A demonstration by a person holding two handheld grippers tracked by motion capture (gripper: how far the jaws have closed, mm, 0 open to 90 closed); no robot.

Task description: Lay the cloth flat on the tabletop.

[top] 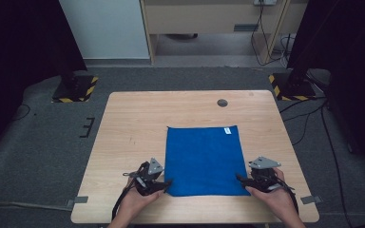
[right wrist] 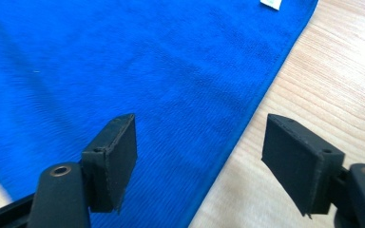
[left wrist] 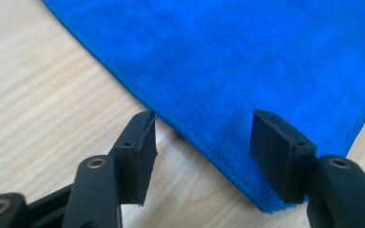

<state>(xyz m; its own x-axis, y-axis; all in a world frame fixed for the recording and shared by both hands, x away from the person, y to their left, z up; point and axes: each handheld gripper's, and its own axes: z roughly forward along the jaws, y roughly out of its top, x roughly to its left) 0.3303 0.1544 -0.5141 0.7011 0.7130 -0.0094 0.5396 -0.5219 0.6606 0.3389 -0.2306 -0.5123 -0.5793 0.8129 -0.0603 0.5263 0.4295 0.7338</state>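
Now the left gripper (top: 166, 182) and right gripper (top: 240, 178) are held wide apart — one at each near corner of the cloth (top: 204, 159).

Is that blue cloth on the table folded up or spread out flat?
Spread out flat. The blue cloth lies as one smooth rectangle on the table, its white tag showing at a far corner.

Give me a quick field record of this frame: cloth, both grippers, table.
cloth: blue cloth, spread flat, white tag at far right corner
left gripper: left gripper open, fingers straddling the cloth's near left corner edge
right gripper: right gripper open, fingers straddling the cloth's right edge near the near corner
grip: neither shut on the cloth yet
table: wooden table, round grey disc near far edge
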